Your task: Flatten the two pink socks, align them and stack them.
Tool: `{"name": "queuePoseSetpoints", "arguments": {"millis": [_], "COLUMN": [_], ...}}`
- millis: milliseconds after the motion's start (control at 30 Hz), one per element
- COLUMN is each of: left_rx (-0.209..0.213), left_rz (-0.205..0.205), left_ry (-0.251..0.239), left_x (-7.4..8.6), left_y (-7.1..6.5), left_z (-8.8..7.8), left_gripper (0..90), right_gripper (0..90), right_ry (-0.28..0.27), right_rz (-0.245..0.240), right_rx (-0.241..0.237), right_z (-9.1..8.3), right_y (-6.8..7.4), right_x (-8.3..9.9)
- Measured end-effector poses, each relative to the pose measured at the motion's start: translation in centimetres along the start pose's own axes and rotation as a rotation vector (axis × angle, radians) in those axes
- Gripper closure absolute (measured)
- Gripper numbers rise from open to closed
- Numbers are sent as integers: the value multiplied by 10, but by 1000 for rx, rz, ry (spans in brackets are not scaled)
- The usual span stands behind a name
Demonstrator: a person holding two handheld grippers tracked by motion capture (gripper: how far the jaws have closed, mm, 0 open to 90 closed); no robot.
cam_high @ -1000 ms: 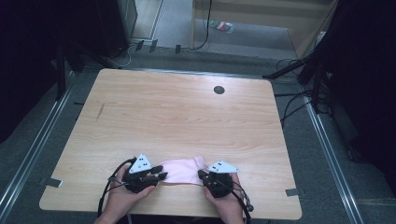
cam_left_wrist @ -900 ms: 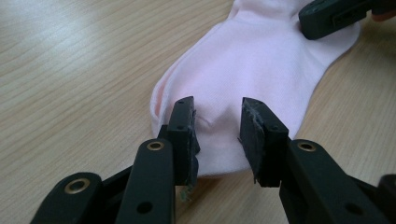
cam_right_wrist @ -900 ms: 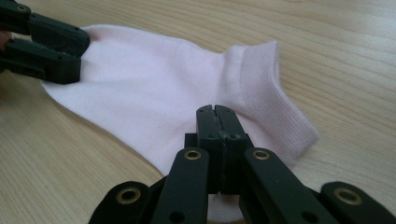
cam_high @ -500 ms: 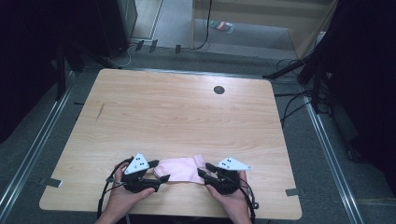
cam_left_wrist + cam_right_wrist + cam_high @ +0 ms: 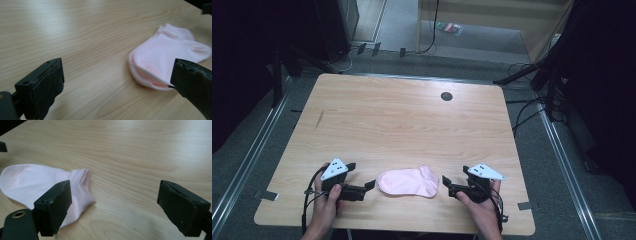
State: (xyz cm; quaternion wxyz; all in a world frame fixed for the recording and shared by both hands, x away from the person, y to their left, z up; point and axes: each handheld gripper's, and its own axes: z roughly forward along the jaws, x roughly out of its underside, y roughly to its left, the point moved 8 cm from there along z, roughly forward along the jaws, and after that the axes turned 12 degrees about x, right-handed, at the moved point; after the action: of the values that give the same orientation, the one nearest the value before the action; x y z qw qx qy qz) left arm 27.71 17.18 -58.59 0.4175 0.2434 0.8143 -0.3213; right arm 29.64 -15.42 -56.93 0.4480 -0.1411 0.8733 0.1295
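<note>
Pink sock (image 5: 408, 182) noted lying flat on the wooden counter (image 5: 402, 120), near its front edge, between the two tools and touched by neither. Rounded toe end is turned toward the left tool (image 5: 371, 186); cuff and heel are turned toward the right tool (image 5: 446, 184). In the left gripper view the sock (image 5: 167, 60) appears doubled, two layers visible at the toe edge.

Left tool: jaws held wide apart, nothing between them, tips just beside the toe. Right tool: jaws likewise spread and empty, near the cuff but apart from it. In the right gripper view the cuff (image 5: 81, 182) is seen ribbed and slightly bunched.

Handling, judged: light, soft, limp knit; no stiffness to be expected, so sagging and folding are likely once it is lifted. Not fragile, not slippery. Best purchase is judged to be at the thicker cuff edge or the toe fold, pinched low against the counter so that both layers are caught.
</note>
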Motion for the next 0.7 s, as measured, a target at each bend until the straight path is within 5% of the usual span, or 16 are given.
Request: {"name": "queuePoseSetpoints", "arguments": {"millis": [500, 700], "left_rx": [-131, -182], "left_rz": [-28, -42], "left_ry": [-36, -52], "left_x": [12, 16], "left_y": [48, 66], "left_z": [-54, -73], "left_gripper": [0, 0], "right_gripper": [125, 125], "right_ry": [17, 15], "right_rz": [28, 18], "right_rx": [142, 181], "right_z": [-25, -33], "right_y": [-80, -99], "right_x": [27, 33]}}
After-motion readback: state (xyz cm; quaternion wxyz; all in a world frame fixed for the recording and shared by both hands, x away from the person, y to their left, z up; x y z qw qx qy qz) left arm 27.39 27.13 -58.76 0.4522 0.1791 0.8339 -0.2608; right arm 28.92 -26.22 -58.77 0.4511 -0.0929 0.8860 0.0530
